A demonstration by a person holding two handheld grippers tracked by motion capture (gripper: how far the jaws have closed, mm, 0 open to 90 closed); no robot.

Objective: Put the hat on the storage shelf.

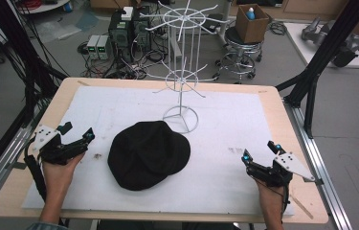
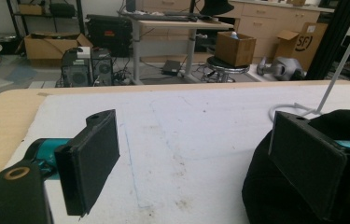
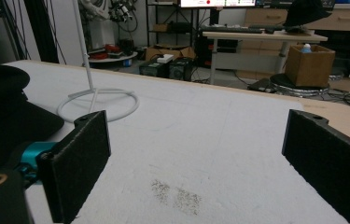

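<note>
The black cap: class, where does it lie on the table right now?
In the high view the black cap lies mid-table on the white mat, just in front of the wire rack's ring base, between both grippers.

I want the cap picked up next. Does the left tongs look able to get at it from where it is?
Probably yes: the left tongs stand open beside the cap, with only bare white mat between them.

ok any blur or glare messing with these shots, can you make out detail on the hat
High view: even light, soft focus, no glare; the black hat is a dark mass with faint folds. Left gripper view: near pads slightly soft, hat nearly featureless. Right gripper view: hat in shadow, white stand base bright but readable.
</note>
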